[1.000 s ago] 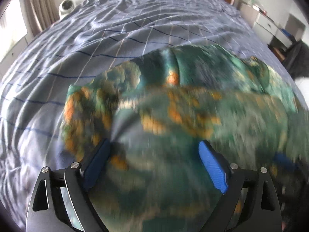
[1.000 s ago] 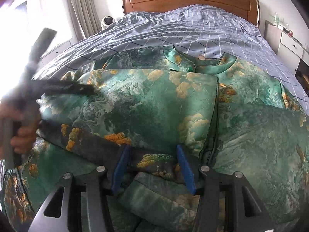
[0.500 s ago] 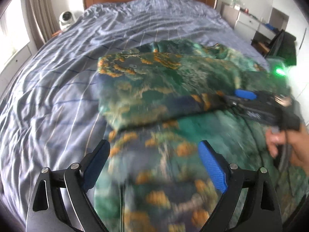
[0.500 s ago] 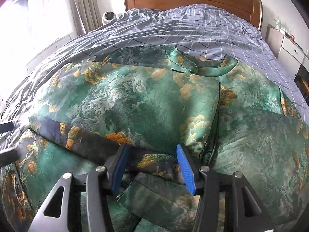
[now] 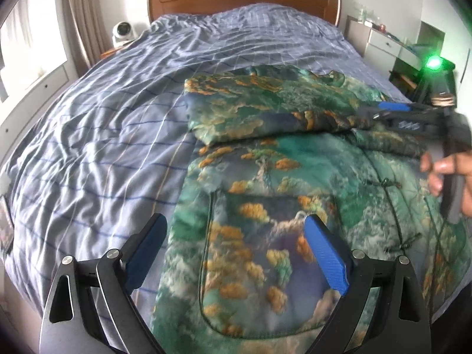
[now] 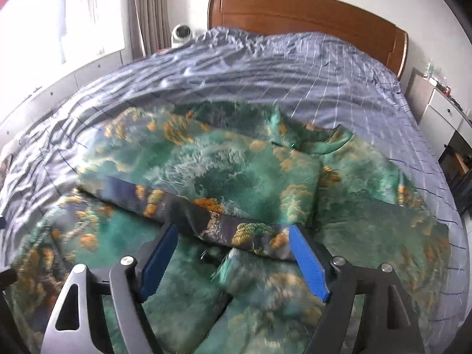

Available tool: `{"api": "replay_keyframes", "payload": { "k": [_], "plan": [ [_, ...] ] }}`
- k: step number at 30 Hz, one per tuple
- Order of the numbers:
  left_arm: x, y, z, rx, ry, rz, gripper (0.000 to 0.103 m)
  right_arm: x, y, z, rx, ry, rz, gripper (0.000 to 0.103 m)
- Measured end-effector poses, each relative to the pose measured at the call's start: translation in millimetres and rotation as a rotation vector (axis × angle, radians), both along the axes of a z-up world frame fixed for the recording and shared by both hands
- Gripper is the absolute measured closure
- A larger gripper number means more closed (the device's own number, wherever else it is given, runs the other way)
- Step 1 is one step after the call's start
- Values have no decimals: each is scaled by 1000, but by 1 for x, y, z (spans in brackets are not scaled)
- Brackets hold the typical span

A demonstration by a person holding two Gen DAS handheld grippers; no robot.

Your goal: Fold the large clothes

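A large green padded jacket (image 5: 295,183) with orange and white landscape print lies flat on the bed; one sleeve (image 5: 250,115) is folded across its chest. In the right wrist view the jacket (image 6: 236,171) fills the middle, sleeve cuff (image 6: 236,233) just beyond my fingers. My left gripper (image 5: 236,253) is open and empty above the jacket's lower pocket. My right gripper (image 6: 233,256) is open and empty just short of the cuff; it also shows in the left wrist view (image 5: 392,109) at the right, held by a hand.
The bed's blue checked duvet (image 5: 103,147) lies wrinkled around the jacket. A wooden headboard (image 6: 295,14) stands behind. A white fan (image 5: 124,31) sits at the bed's left. White drawers (image 6: 442,112) stand at the right.
My right gripper has opened and let go of the sleeve cuff, backing off slightly. My left gripper has drawn back from the folded sleeve toward the jacket's lower part.
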State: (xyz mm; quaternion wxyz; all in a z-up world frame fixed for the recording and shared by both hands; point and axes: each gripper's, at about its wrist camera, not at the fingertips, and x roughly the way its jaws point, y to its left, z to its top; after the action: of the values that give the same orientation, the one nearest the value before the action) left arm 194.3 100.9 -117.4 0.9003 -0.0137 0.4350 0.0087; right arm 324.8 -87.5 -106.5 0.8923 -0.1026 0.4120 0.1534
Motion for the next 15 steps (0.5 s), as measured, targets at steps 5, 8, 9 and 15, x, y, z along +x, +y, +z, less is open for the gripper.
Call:
{"api": "replay_keyframes", "payload": {
  "k": [5,8,9,15],
  "plan": [
    [-17,-2,-2,9,5,-3,8,-36,-18,25,31,-42,-6,23],
    [-24,-4,-3,16,9,-4,8,-62,-30,36,25,-68,-6,23],
    [-25,-4,-3,16,11,-4,8,-71,-34,39,21,-76,-7,23],
    [-36,-3,-2,34,10,0,8,-110,-57,38,-34,-77,-18,23]
  ]
}}
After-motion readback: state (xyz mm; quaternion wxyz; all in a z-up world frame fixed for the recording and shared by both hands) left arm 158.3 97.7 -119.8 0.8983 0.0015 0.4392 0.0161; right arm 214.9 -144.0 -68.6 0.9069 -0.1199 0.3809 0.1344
